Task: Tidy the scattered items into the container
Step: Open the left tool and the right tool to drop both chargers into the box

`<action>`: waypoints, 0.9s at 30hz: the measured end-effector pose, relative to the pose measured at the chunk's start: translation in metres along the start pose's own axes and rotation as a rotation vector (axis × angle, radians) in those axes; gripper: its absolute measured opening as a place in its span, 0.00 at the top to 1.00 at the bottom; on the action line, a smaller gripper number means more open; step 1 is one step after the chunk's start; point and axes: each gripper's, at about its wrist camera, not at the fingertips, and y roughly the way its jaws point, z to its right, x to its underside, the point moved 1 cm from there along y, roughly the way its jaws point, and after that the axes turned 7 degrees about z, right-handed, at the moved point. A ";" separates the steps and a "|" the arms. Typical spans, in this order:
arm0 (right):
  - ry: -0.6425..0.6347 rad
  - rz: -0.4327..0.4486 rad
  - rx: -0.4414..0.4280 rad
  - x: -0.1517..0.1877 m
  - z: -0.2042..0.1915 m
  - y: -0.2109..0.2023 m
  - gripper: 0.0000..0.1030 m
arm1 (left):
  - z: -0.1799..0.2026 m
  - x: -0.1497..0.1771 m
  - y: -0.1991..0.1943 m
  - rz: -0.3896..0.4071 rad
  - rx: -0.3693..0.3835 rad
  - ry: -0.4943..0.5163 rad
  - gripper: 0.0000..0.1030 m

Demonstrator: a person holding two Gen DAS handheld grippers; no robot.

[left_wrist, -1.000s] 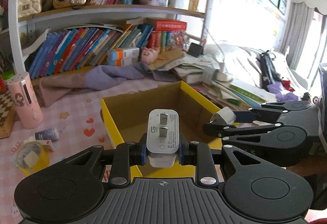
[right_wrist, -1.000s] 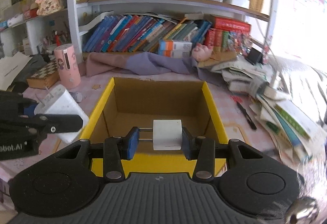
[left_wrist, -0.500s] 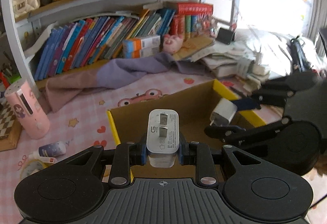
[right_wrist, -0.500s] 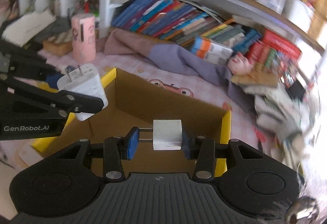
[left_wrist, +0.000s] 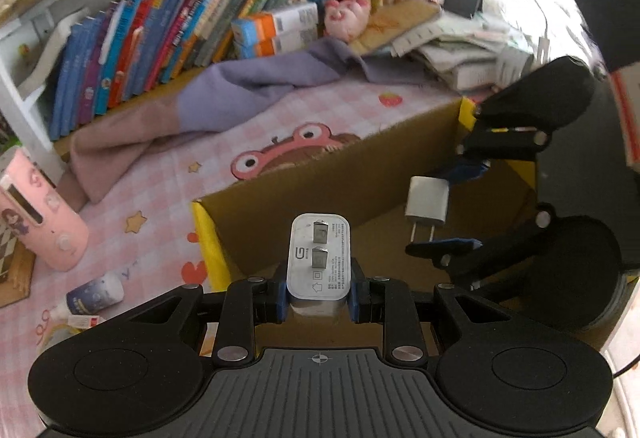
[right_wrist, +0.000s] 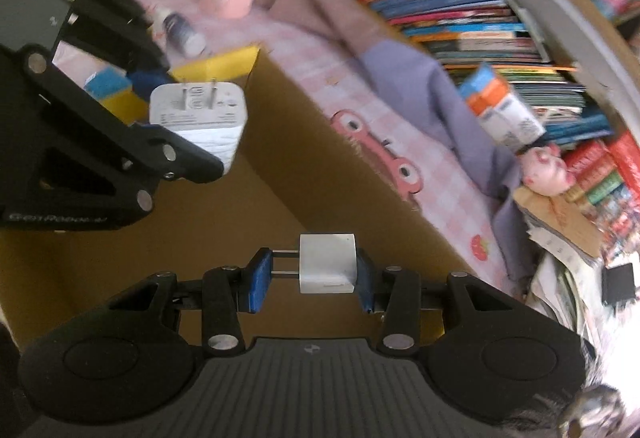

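Over open cardboard box (left_wrist: 328, 178), left fingers (left_wrist: 276, 294) gripping grey charger (left_wrist: 319, 262), right fingers (right_wrist: 256, 278) gripping white plug (right_wrist: 327, 263).

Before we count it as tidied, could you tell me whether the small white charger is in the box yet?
Not yet: the small white charger is clamped in the right tool above the box.
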 end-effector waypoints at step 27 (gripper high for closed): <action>0.012 -0.068 -0.078 0.010 0.003 0.031 0.58 | 0.007 0.001 0.010 0.021 -0.001 0.015 0.71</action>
